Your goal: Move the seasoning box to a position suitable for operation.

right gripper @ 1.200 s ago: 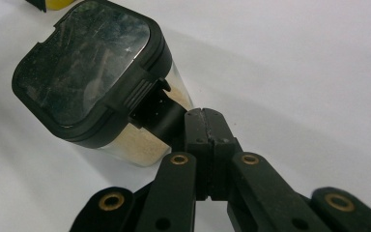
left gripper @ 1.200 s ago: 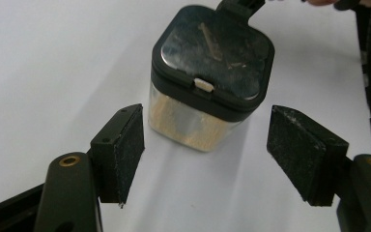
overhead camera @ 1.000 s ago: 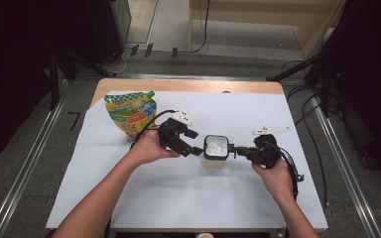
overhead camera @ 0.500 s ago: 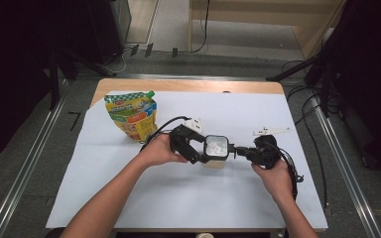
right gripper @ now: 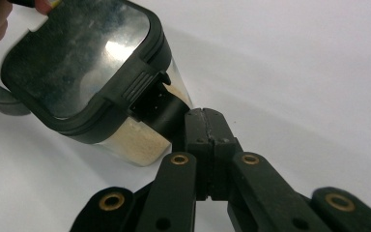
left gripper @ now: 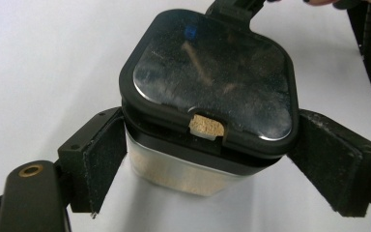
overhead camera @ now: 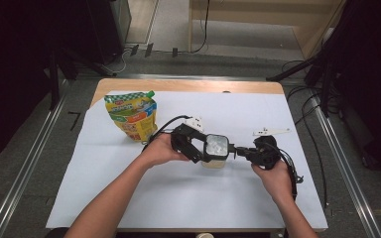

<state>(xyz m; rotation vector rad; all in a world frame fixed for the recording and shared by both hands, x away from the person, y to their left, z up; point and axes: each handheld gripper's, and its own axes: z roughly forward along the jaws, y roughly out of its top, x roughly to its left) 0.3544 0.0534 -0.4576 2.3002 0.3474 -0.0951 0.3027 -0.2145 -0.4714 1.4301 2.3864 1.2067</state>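
A clear container with a black-rimmed lid, holding a pale tan powder, stands between the two claws near the middle of the white-covered counter. The left claw, seen in the left gripper view as, has just been opening; its jaws now stand wide on either side of the container's body, the padded faces just beside the walls under the lid's rim, with a sliver of gap showing at the left pad. The right claw, at from above, is closed tight, its jaws pressed together with their tips right at a black tab beneath the lid's edge; whether it grips the tab cannot be told. Beyond the left claw, well apart, stands a yellow-and-green pouch. Just beyond the right claw lies a small white part.
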